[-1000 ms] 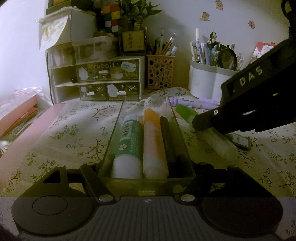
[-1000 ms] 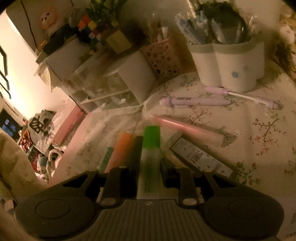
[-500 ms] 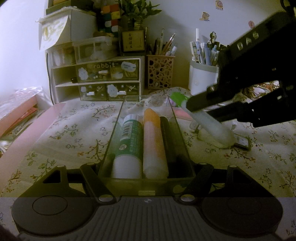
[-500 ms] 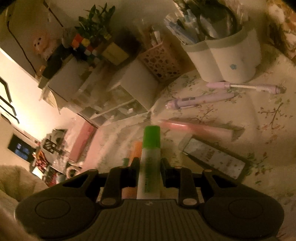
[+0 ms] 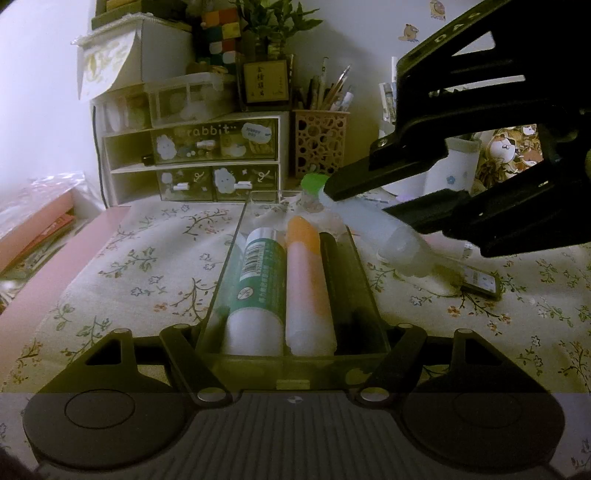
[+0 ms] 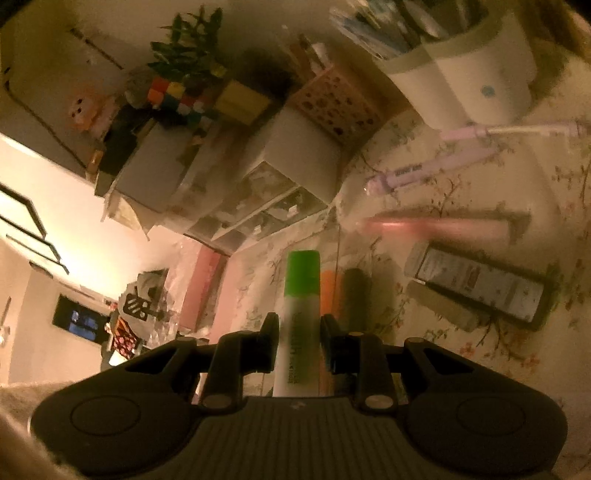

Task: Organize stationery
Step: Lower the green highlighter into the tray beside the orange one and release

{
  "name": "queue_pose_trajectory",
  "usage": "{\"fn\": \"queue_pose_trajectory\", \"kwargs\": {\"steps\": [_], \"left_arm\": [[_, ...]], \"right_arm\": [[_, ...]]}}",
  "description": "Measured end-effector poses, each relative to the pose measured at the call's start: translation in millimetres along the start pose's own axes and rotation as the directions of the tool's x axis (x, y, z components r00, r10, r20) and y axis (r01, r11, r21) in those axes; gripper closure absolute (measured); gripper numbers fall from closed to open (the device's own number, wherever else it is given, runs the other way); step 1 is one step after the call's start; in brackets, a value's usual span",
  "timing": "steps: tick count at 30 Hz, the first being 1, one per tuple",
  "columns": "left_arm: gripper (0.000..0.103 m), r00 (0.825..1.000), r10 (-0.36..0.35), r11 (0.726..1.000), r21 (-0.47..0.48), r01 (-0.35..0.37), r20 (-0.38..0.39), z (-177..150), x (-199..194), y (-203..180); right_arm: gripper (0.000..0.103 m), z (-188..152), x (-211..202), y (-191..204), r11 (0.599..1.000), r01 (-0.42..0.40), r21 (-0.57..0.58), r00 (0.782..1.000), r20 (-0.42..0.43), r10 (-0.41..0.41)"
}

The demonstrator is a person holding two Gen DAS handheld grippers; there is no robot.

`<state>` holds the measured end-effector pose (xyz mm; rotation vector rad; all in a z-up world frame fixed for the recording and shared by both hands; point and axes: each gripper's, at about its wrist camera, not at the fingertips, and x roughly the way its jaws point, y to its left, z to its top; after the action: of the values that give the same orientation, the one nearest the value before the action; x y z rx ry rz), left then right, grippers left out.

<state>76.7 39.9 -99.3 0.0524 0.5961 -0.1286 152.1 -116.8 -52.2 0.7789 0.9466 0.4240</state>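
The desk (image 5: 122,266) wears a floral cloth, with a bare pink strip along its left edge. Along the back edge by the wall stand a white drawer unit (image 5: 192,155) with a plant (image 5: 273,22) and a colour cube (image 5: 218,33) on top, a lattice pen cup (image 5: 319,142) and a white pen holder (image 6: 476,74) full of pens. Stickers dot the wall.

The left gripper (image 5: 291,336) has its jaws clamped across the near end of a clear tray (image 5: 364,288), which runs away toward the back edge. In it lie a green-labelled glue stick (image 5: 258,284), an orange-capped stick (image 5: 306,280) and a dark pen (image 5: 332,266), side by side.

The right gripper (image 6: 297,343) has its jaws closed on a green-capped stick (image 6: 301,295), held above the desk; the cap juts out past the fingertips and hangs over the tray's far right corner.

On the cloth right of the tray lie a pink stick (image 6: 450,227), two purple pens (image 6: 428,170) and a dark labelled box (image 6: 484,286), apart from both grippers.
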Motion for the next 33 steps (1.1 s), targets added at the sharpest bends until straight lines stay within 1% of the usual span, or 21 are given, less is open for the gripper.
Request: {"fn": "queue_pose_trajectory", "kwargs": {"steps": [3,7,18,22,26,29,33], "left_arm": [[0.030,1.000,0.000,1.000,0.000,0.000,0.000,0.0,0.0,0.0],[0.030,1.000,0.000,1.000,0.000,0.000,0.000,-0.1,0.0,0.0],[0.030,1.000,0.000,1.000,0.000,0.000,0.000,0.2,-0.1,-0.6],[0.030,1.000,0.000,1.000,0.000,0.000,0.000,0.2,-0.1,-0.7],[0.030,1.000,-0.001,1.000,-0.001,0.001,0.001,0.4,0.0,-0.8],[0.030,1.000,-0.003,1.000,0.000,0.003,0.001,0.5,0.3,-1.3],[0.030,1.000,-0.003,1.000,0.001,0.003,0.001,0.5,0.5,-1.7]], "right_arm": [[0.077,-1.6,1.3,5.3,0.999,0.034,-0.003,0.999,0.015,-0.034],[0.077,-2.5,4.5,8.5,0.999,0.035,0.019,0.999,0.009,-0.035],[0.076,-4.2,9.8,11.9,0.998,0.062,0.028,0.998,0.002,-0.062],[0.076,-3.7,13.6,16.5,0.997,0.078,0.008,0.997,-0.009,-0.078],[0.075,-6.8,16.9,21.5,0.992,0.122,-0.037,0.992,-0.004,-0.123],[0.076,-10.3,18.1,23.8,0.989,0.129,-0.072,0.991,-0.011,-0.131],[0.076,-11.1,14.1,30.5,0.980,0.152,-0.128,0.988,0.021,-0.151]]}}
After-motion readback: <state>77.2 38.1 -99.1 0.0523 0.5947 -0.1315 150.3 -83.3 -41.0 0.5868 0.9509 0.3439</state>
